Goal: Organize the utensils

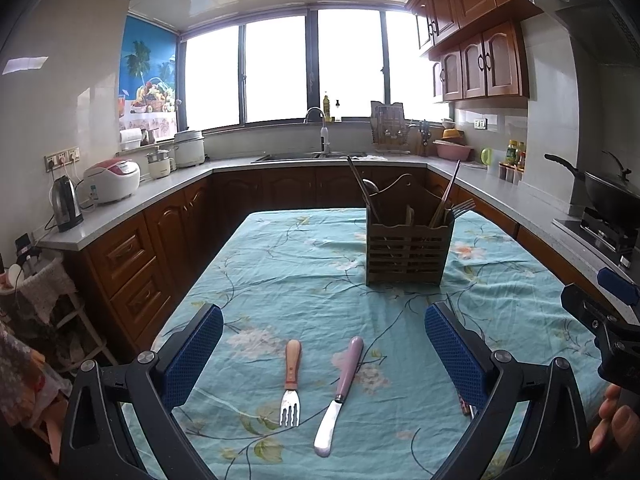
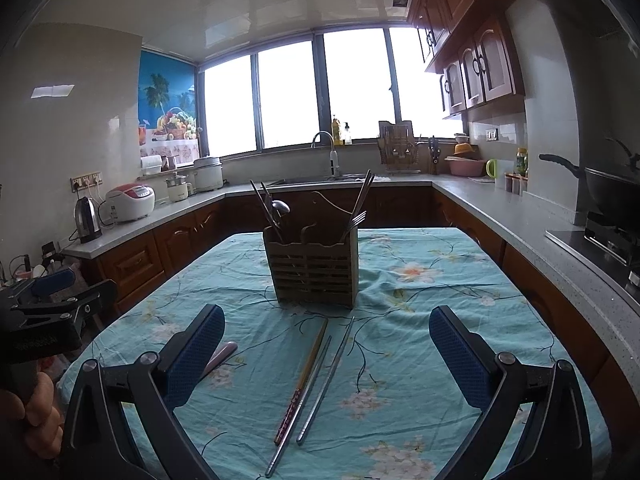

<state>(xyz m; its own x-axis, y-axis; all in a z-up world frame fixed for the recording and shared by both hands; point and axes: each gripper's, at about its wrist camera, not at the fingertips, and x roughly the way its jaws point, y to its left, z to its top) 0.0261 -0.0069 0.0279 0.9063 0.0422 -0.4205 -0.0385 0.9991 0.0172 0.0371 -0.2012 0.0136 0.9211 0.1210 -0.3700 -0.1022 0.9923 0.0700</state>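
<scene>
Nearest the left wrist camera, the left hand-held gripper (image 1: 324,354) hangs spread wide over the surface (image 1: 280,272), which is covered with a teal floral cloth; nothing sits between its blue pads. Between those fingers lie two utensils flat on the cloth: a fork (image 1: 291,384) with a wooden handle, tines toward the camera, and just to its right a butter knife (image 1: 339,396) with a pale purple handle, blade toward the camera and slightly angled. The two are near each other but apart.

The right hand-held gripper (image 2: 326,356) is likewise released and empty. Below it lie three long sticks side by side: a brown chopstick (image 2: 302,380) with a patterned red end and two metal chopsticks (image 2: 326,380), all pointing roughly away from the camera. The purple knife handle shows at the inner edge of the right gripper's left finger.

Farther back on the cloth stands the slatted wooden utensil holder (image 1: 408,248), upright, well apart from the loose pieces. Its compartments already carry chopsticks, a spoon and forks leaning outward.

Beyond the surface run wooden cabinets (image 1: 168,232) and a grey kitchen counter with a rice cooker (image 1: 114,180), a kettle (image 1: 66,204), a sink tap (image 1: 320,128) and a wok (image 1: 608,192) on the stove.
</scene>
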